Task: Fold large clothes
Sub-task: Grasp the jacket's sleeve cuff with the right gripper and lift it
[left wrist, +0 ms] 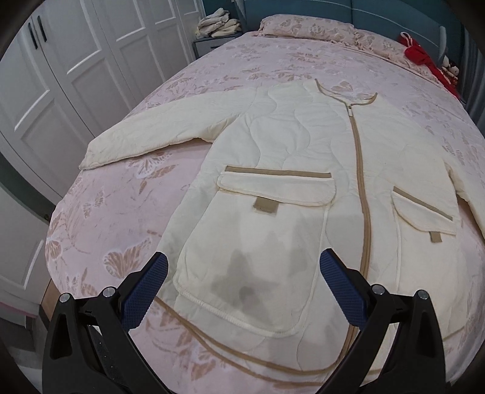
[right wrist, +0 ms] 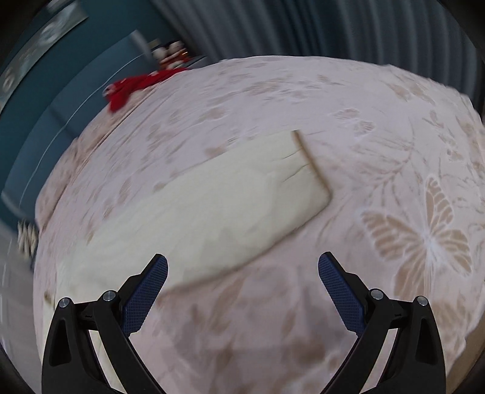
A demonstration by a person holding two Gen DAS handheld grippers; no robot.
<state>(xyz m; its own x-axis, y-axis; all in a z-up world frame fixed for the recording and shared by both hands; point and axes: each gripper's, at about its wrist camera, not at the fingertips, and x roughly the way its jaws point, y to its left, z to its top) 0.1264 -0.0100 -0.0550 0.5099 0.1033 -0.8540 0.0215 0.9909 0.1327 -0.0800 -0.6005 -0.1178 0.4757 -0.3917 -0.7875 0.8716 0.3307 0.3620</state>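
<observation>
Nearest us, the left gripper point(left wrist: 244, 272) hangs wide open with nothing between its blue pads, just above the hem of the cream quilted jacket point(left wrist: 303, 169). We see the jacket lying flat and zipped on the pink butterfly-print bed point(left wrist: 106, 236), its flap pocket point(left wrist: 277, 189) ahead of the gripper and one sleeve point(left wrist: 151, 133) stretched out leftward. Our right gripper point(right wrist: 242, 272) is equally wide open and empty over the bedspread, with the other sleeve point(right wrist: 212, 206) lying ahead, blurred. Farther back we see a red garment point(left wrist: 424, 57) by the pillow point(left wrist: 306, 28).
</observation>
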